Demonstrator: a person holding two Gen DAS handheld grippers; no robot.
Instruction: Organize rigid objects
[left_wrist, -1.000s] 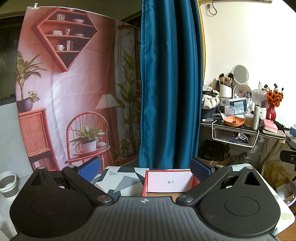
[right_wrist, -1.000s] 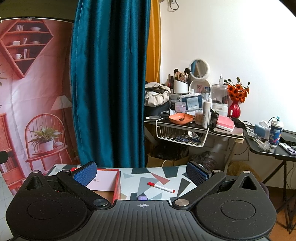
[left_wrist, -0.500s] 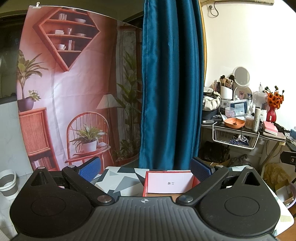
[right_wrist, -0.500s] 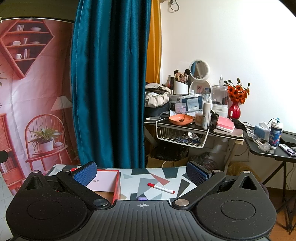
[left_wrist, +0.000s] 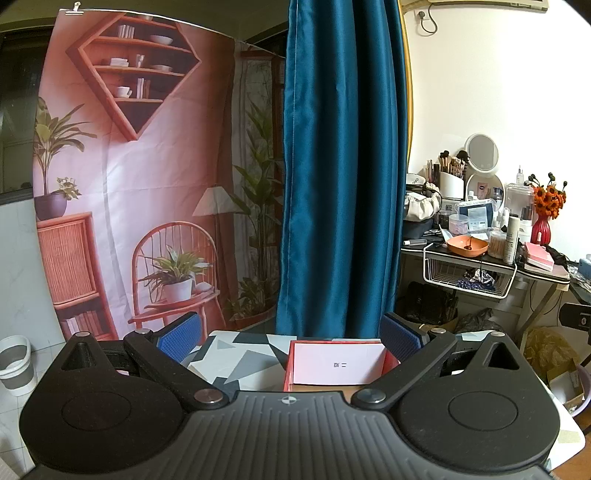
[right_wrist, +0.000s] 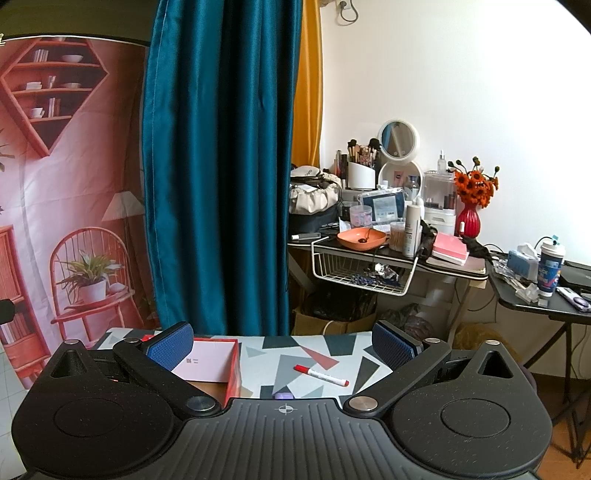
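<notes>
Through my left wrist view, my left gripper is spread wide and empty; the red box sits low centre.

Through the right, my right gripper gapes empty; the red-capped marker lies lower centre-right. I should straddle its barrel squarely.

Teal curtain, cluttered vanity desk, possibly makeup.
</notes>
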